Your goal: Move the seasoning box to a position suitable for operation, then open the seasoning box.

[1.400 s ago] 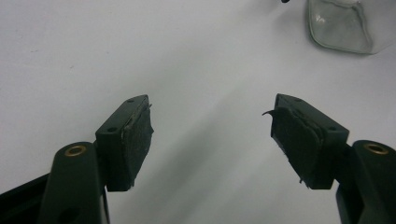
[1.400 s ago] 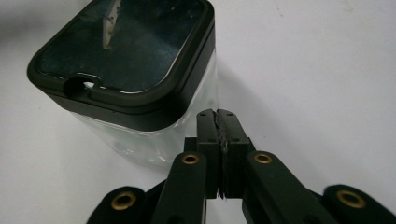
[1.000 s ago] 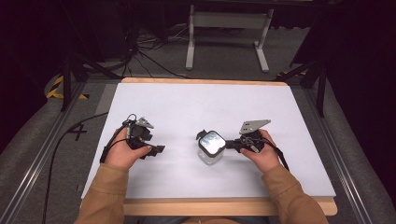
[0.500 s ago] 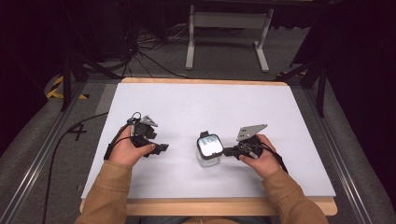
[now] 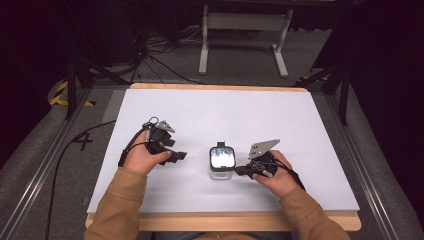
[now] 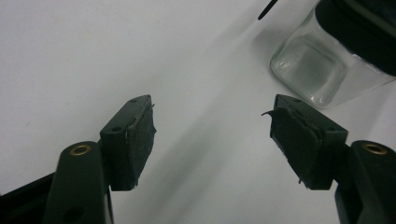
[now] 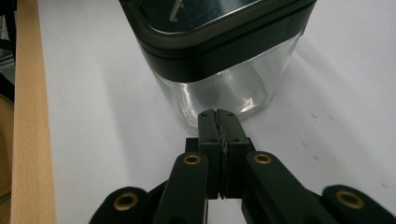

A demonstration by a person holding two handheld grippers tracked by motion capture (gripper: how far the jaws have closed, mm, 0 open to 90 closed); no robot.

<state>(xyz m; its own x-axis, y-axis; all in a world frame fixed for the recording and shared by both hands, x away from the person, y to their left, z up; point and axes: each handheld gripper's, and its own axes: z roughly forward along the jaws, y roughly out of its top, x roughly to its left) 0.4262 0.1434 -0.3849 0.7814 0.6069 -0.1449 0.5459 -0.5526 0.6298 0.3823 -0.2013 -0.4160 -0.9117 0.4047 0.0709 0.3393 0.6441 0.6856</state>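
The right gripper (image 7: 219, 114) has its jaws clenched on nothing, tips just short of the glass jar (image 5: 222, 161). The jar stands upright on the white bench (image 5: 215, 115), lid on. Farther left, the left gripper (image 5: 176, 155) rests with jaws released.

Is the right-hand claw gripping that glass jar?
No, the right gripper has its jaws pressed together with nothing between, just short of the glass jar.

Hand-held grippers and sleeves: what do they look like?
Both are black two-jaw units. The left hand-held gripper trails a black cable; the right hand-held gripper carries a grey three-cornered plate. Brass-coloured rivets at the jaw pivots, dark worn pads. Tan sleeves on both forearms.
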